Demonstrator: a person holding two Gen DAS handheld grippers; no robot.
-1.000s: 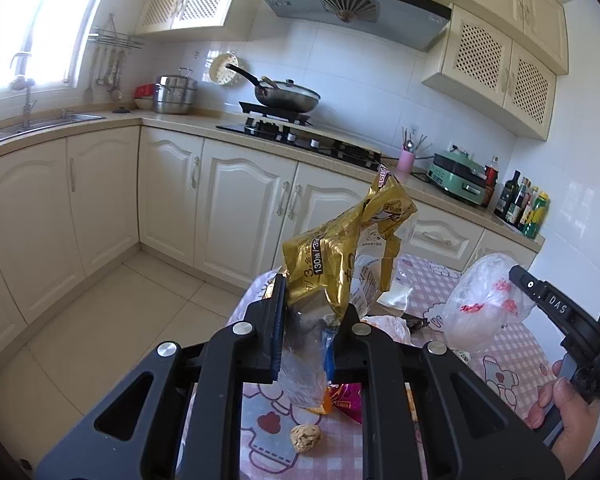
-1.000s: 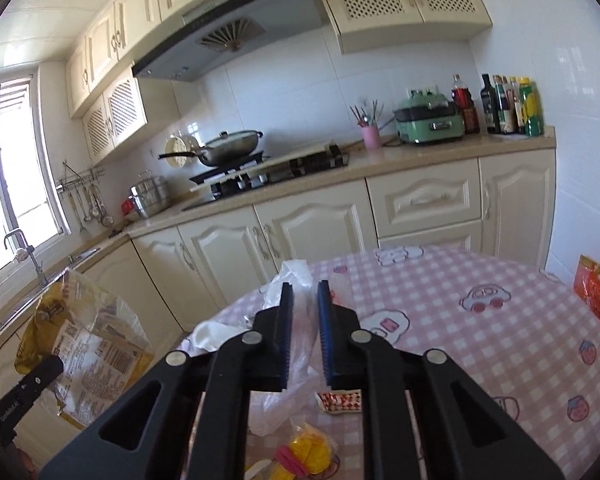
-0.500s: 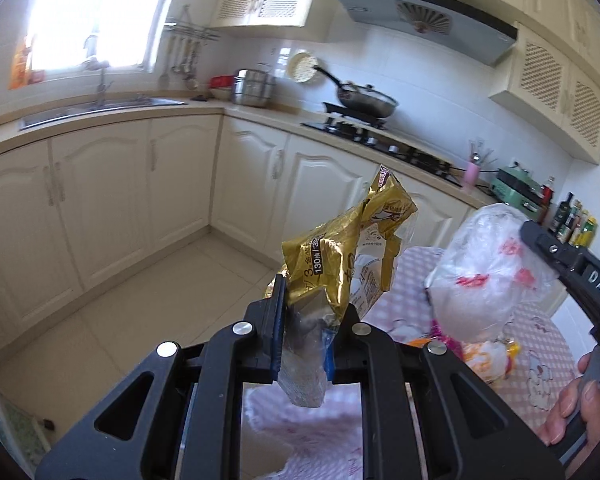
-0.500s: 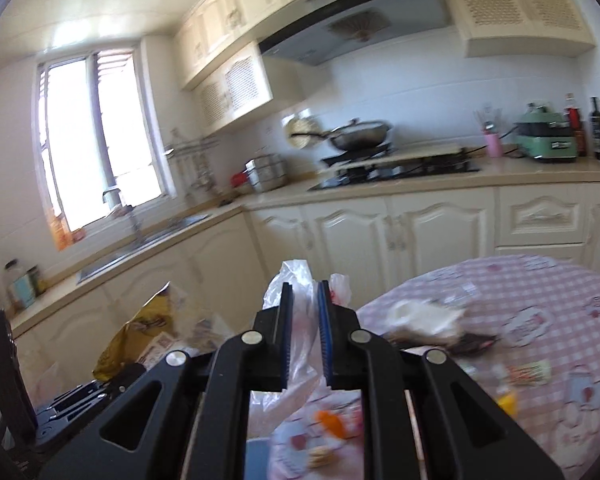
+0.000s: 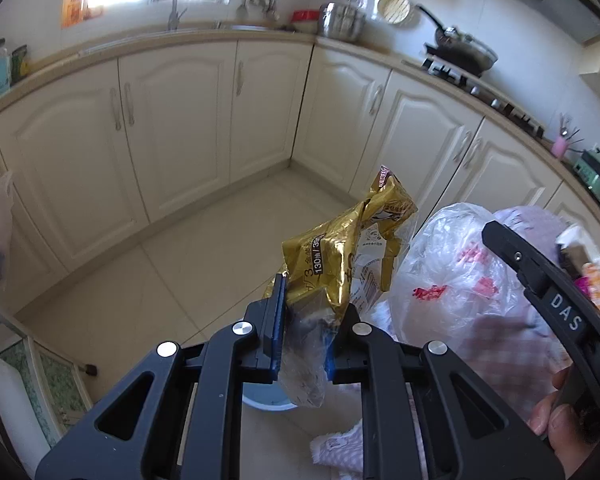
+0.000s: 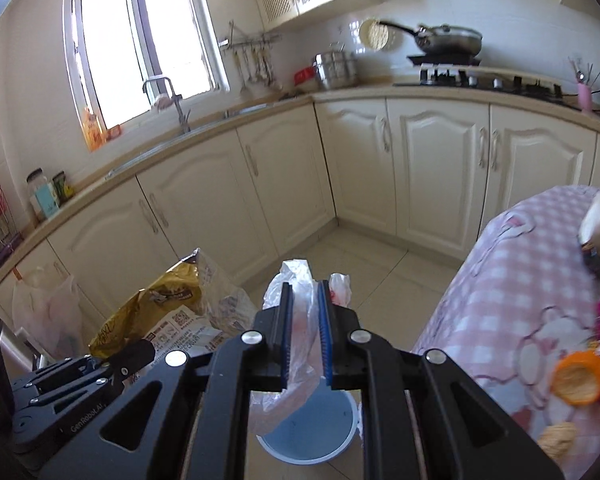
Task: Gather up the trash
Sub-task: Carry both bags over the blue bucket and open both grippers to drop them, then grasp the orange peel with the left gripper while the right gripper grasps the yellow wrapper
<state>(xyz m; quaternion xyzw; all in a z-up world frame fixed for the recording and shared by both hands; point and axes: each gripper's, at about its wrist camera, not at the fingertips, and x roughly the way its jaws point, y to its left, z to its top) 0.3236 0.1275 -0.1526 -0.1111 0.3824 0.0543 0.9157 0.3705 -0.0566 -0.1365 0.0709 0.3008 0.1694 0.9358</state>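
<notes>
Blue bin (image 6: 316, 432) beneath both held wrappers

Left gripper (image 5: 304, 336) held out level, fingers (image 5: 274, 328) closed on a gold wrapper (image 5: 340, 264). Right gripper (image 6: 305, 334) just beside it on its right, fingers (image 6: 324, 332) pinched on a clear plastic bag (image 6: 296, 364). Person's right hand (image 5: 560, 424) wraps the right gripper's handle, fingertips showing. Both grippers are raised, apart from each other, angled slightly downward.

Cream cabinets (image 6: 432, 168), faucet (image 6: 168, 96), wok (image 6: 448, 38) on stove (image 6: 476, 80).
</notes>
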